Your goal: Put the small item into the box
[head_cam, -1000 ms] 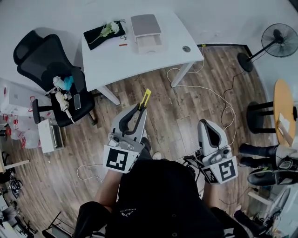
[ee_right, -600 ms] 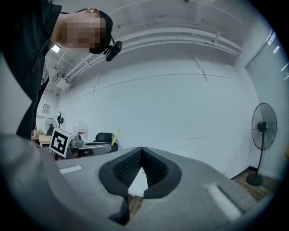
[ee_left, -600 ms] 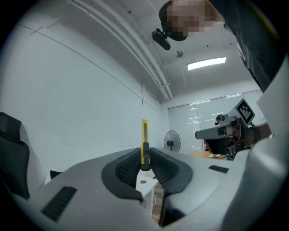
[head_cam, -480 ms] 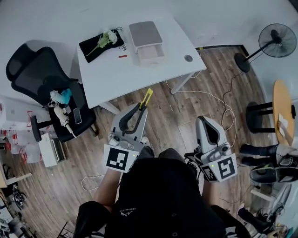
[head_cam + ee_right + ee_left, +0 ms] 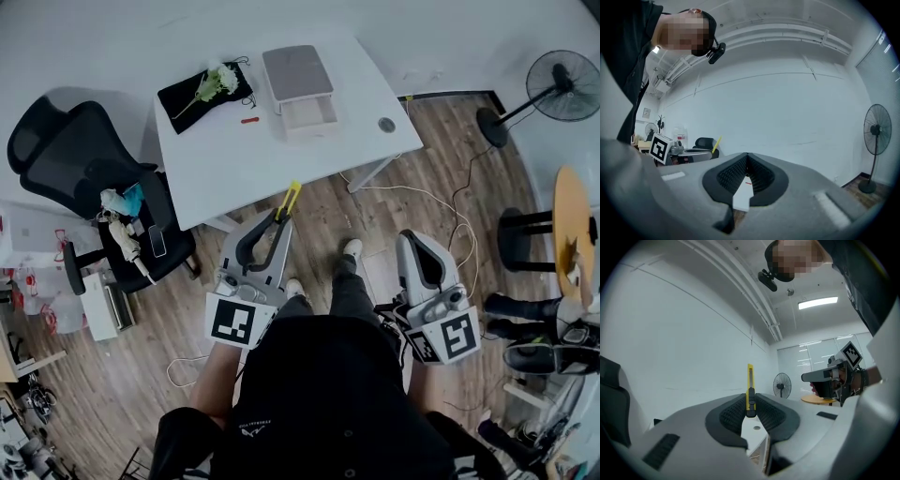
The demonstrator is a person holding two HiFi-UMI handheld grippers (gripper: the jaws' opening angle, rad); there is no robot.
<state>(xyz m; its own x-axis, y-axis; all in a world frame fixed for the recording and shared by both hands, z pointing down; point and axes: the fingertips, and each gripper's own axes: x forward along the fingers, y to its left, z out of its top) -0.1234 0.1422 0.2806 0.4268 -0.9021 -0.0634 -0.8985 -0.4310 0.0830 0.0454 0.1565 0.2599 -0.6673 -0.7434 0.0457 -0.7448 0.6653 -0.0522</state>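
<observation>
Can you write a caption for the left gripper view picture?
The left gripper holds a yellow utility knife between its shut jaws.

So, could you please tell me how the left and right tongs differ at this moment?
The left tongs are clamped on a yellow utility knife; the right tongs are shut on nothing. The left tongs are nearer the white table than the right tongs. Both are shut.

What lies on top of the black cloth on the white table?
A white flower with a green stem lies on the black cloth. Whatever the cloth covers on the table is hidden.
</observation>
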